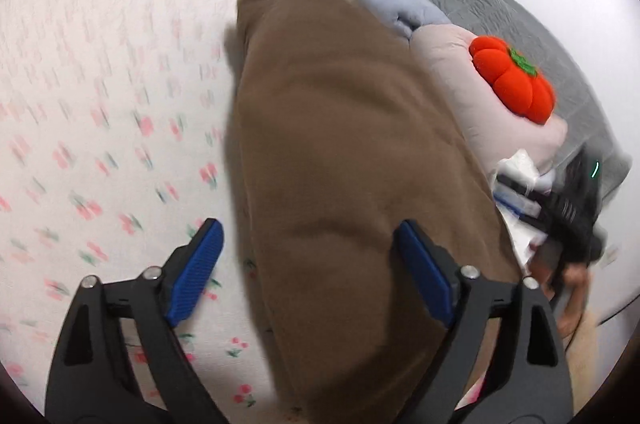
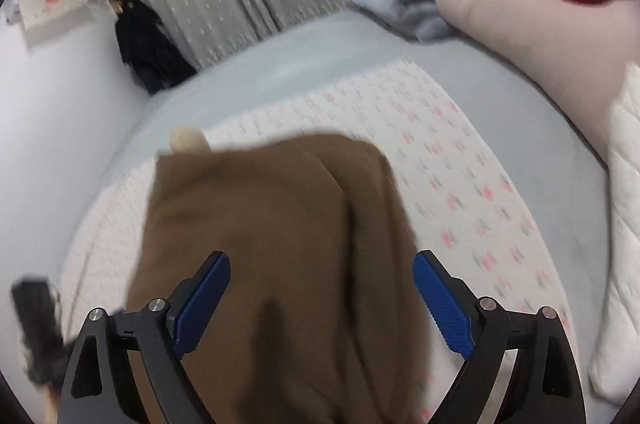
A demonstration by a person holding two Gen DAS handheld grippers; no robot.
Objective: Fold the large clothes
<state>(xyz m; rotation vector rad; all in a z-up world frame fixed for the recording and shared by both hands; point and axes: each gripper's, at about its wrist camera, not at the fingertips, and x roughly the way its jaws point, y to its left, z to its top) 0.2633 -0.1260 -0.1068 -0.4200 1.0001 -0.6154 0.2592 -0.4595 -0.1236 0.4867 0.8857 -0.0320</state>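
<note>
Floral bedsheet (image 1: 100, 112) under brown garment (image 1: 340, 152)

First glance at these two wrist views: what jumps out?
The brown garment dominates both views, lying folded on the floral sheet, beneath the open jaws of the left gripper and right gripper. Next, the bright orange pumpkin plush sits on a pale pink pillow beside it.

The folded garment (image 1: 340, 152) lies on the bedspread (image 1: 100, 104), pillows (image 1: 472, 92) beside it.
</note>
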